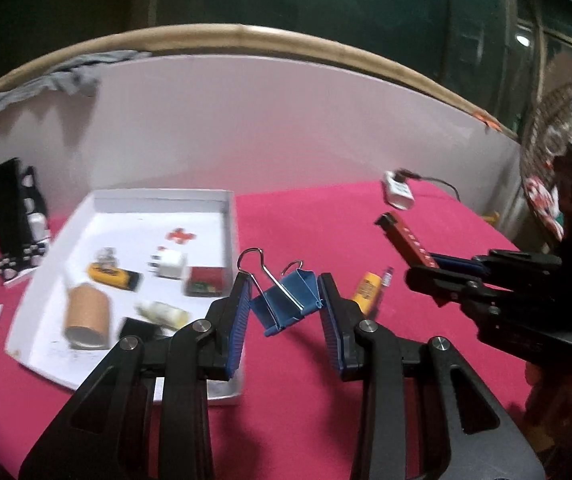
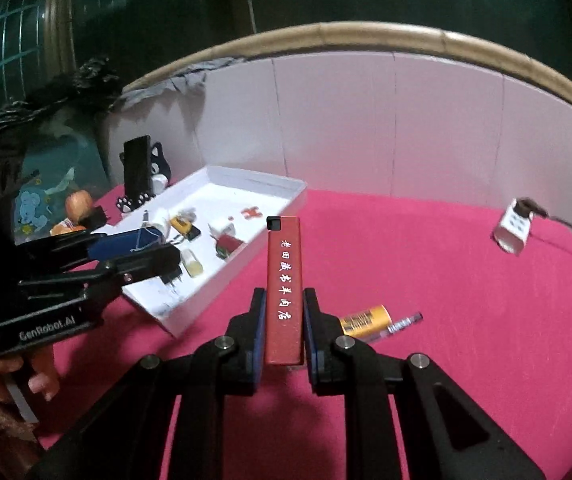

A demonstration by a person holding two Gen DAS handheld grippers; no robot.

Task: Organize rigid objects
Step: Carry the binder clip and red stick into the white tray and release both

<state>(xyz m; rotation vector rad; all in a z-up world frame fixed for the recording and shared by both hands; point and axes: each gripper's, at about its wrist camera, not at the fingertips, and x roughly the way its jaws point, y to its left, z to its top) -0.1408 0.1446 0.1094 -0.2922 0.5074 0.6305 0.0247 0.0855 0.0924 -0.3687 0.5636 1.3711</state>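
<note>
Over the pink cloth, left tool pinches a blue binder clip; right tool clamps a red lighter, apparently.

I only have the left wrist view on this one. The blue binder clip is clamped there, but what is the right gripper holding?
Observer: The right gripper is shut on a red lighter with white characters down its face and a black cap at the far end.
Operator: Anything still loose near it on the cloth?
Observer: Yes, just right of its fingers a yellow battery lies beside a thin pen refill.
Operator: And behind my left gripper?
Observer: A person's hand grips its handle, low at the left edge, and the housing of the left gripper reads GenRobot.AI.
</note>
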